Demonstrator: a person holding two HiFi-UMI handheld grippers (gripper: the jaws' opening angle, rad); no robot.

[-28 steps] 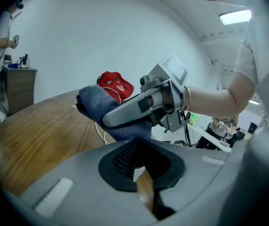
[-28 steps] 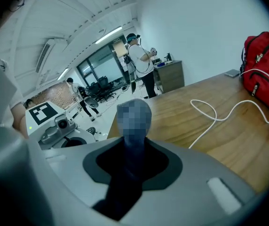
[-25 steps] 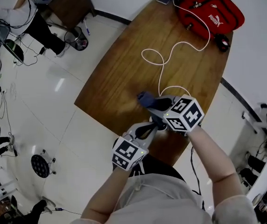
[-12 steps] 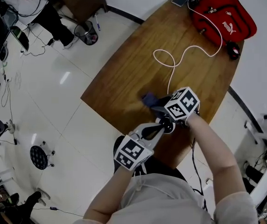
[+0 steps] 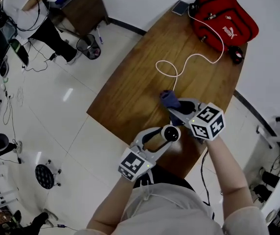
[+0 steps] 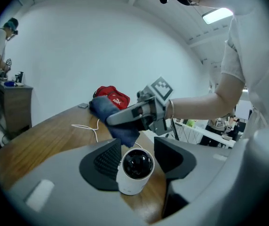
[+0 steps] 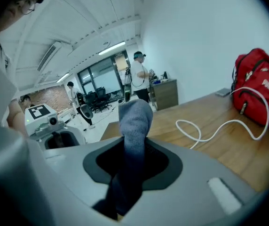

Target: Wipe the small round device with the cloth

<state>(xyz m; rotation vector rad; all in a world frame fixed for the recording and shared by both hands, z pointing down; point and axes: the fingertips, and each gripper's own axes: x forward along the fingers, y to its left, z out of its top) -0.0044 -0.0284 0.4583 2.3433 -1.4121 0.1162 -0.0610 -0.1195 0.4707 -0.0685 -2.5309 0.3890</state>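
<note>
The small round device (image 5: 171,133), white with a dark lens (image 6: 137,164), stands on the wooden table (image 5: 130,92) near its front edge. My left gripper (image 5: 165,135) has the device between its jaws. Those jaws are opening, and a gap shows between the right pad (image 6: 170,157) and the device. The blue-grey cloth (image 5: 168,99) is pinched in my right gripper (image 5: 178,107), which is shut on it just beyond the device. In the left gripper view the cloth (image 6: 110,112) hangs above and behind the device, not touching it.
A red bag (image 5: 223,21) lies at the table's far end, with a white cable (image 5: 179,65) looping from it toward me. A dark flat device (image 5: 180,7) and a small black item (image 5: 236,54) lie beside the bag. A person (image 5: 32,13) and a bin (image 5: 86,45) are at the far left.
The right gripper has drawn the cloth off the device and moved right and away from it, leaving the device uncovered. The left jaws have parted around the device.
</note>
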